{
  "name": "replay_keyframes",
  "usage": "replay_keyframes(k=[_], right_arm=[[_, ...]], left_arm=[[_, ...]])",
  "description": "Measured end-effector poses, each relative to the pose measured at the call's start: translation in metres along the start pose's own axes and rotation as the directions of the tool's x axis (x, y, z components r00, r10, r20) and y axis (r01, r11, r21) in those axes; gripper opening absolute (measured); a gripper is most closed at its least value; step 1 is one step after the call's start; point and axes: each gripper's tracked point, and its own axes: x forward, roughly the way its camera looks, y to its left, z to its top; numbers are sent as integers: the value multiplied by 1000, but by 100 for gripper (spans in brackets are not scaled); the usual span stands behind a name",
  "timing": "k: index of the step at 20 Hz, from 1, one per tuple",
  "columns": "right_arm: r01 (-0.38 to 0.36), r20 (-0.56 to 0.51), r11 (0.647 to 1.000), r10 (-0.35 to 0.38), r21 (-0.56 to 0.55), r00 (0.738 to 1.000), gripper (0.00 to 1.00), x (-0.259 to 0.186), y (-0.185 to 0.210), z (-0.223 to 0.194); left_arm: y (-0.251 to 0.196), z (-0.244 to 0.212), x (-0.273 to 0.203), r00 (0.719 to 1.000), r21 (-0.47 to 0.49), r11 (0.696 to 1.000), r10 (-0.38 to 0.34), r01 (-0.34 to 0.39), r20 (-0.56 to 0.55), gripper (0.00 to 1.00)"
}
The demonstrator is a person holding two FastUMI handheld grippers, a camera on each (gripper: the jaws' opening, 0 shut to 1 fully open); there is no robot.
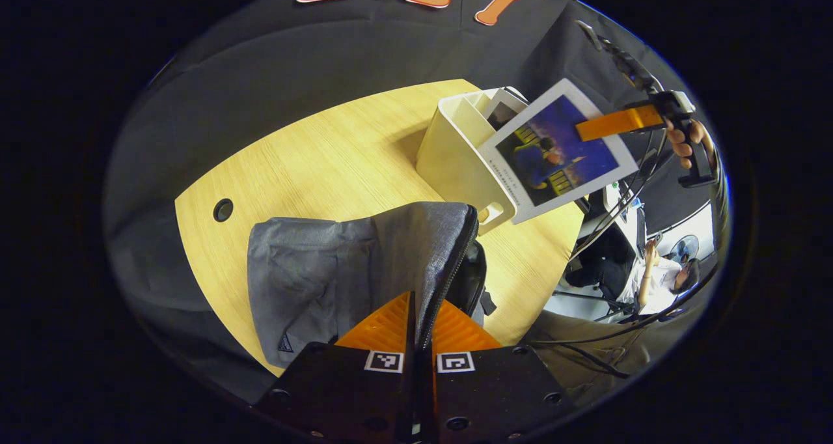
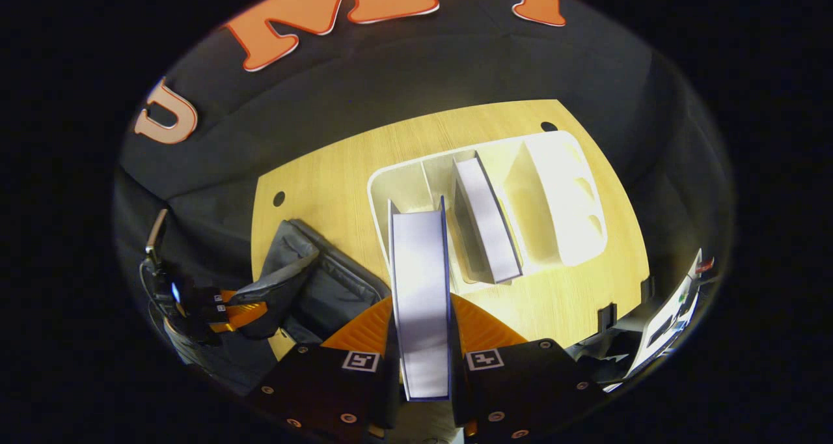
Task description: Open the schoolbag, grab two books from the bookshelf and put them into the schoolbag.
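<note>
Up close in the left gripper view, the left gripper (image 1: 416, 320) has its two fingers pressed together on the top edge of the grey schoolbag (image 1: 345, 262), right by the dark zipper (image 1: 449, 262). The bag stands on the wooden table (image 1: 325, 157), and its mouth is pulled up a little.

In the right gripper view, the right gripper (image 2: 422, 330) is clamped on a book (image 2: 420, 288), one finger on each side. The book is seen edge-on, with its white pages facing up, and it is held in the air above the table.

A bit farther off stands the white bookshelf (image 2: 559, 190), just beside the bag. Another book (image 2: 485, 219) sits upright in one of its slots. There may be more books deeper in, but it is hard to tell.

From the left gripper view, the held book shows its cover, a blue picture with a white border, tilted in the air in front of the bookshelf. A hand (image 1: 690, 144) holds the right gripper's handle.

Far back, a person (image 1: 664, 275) sits outside the booth.
</note>
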Motion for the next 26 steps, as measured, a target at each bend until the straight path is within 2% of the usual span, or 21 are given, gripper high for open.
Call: replay_keyframes(k=[6, 11, 12, 13, 17, 22, 26], right_arm=[[-104, 105, 990, 94, 96, 990, 33, -53, -12, -17], [-229, 186, 958, 196, 173, 963, 32, -76, -9, -40], [-246, 193, 951, 210, 185, 958, 23, -75, -10, -48], [-270, 202, 943, 231, 195, 952, 31, -75, -7, -53], [-365, 227, 905, 317, 218, 921, 30, -74, 10, -75], [-442, 257, 861, 381, 251, 888, 30, -49, 26, -95], [-533, 275, 792, 464, 298, 842, 30, -23, 53, -107]], left_arm=[[2, 2, 2, 1000, -9, 1000, 9, -9, 12, 5], [-2, 0, 3, 999, -4, 1000, 3, -2, 50, 5], [-3, 0, 5, 998, -10, 1000, -2, 3, 60, 5], [-3, 1, 5, 997, -17, 1000, -7, 8, 71, 5], [-2, -2, 6, 994, -34, 999, -18, 22, 107, 5], [-8, 3, 4, 990, -55, 997, -46, 54, 132, 5], [-12, -3, 0, 985, -82, 994, -65, 79, 157, 5]])
